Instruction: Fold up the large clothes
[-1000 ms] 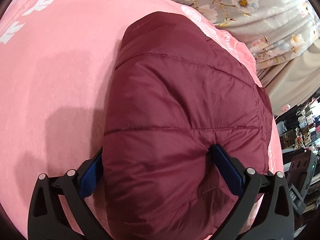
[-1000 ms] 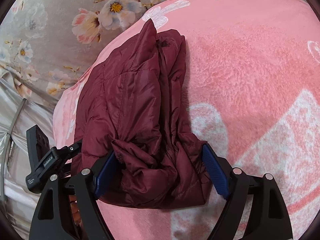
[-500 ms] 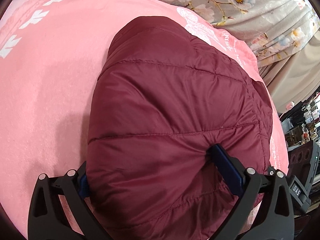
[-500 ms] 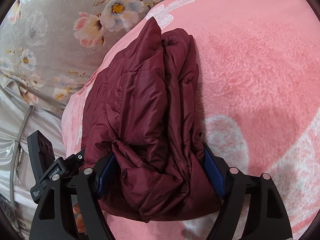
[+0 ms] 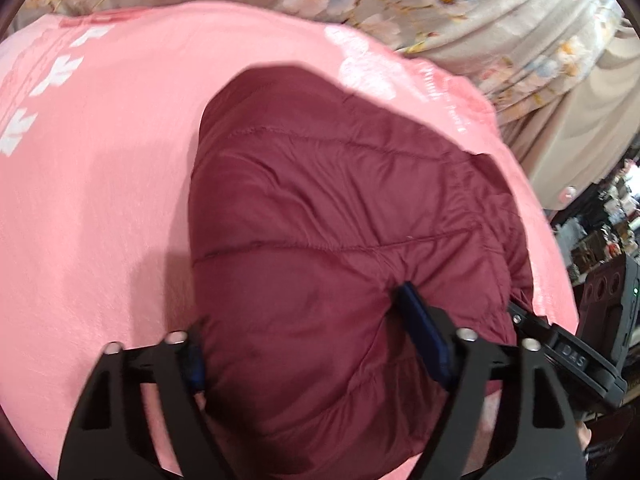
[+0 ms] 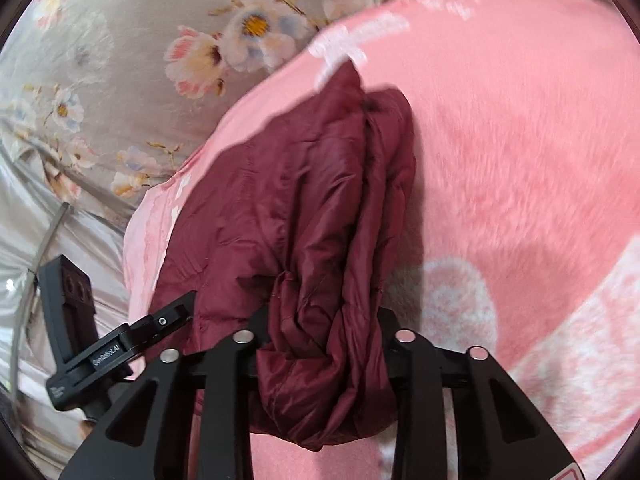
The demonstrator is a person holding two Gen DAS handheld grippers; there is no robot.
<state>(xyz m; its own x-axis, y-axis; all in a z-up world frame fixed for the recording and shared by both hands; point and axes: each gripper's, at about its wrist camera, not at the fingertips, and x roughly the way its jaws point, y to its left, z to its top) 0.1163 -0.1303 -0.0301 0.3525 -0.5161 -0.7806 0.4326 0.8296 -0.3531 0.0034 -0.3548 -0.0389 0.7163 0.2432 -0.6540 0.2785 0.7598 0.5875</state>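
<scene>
A dark red quilted puffer jacket [image 5: 344,248] lies bunched on a pink fleece blanket [image 5: 100,184]. My left gripper [image 5: 304,340] is shut on the jacket's near edge, its blue pads pressing into the padded fabric from both sides. In the right wrist view the jacket [image 6: 304,208] lies folded lengthwise with a bundle of its fabric pinched between my right gripper's [image 6: 324,332] fingers, which stand close together. The left gripper's body [image 6: 100,344] shows at that view's lower left, beside the jacket.
The pink blanket [image 6: 520,140] has white flower prints. A grey floral sheet [image 6: 140,60] hangs past its far edge. Dark shelves with clutter [image 5: 600,240] stand at the right of the left wrist view.
My right gripper has closed from wide to narrow, squeezing the jacket's bundle. My left gripper has narrowed somewhat on the jacket. The jacket has shifted slightly toward the grippers.
</scene>
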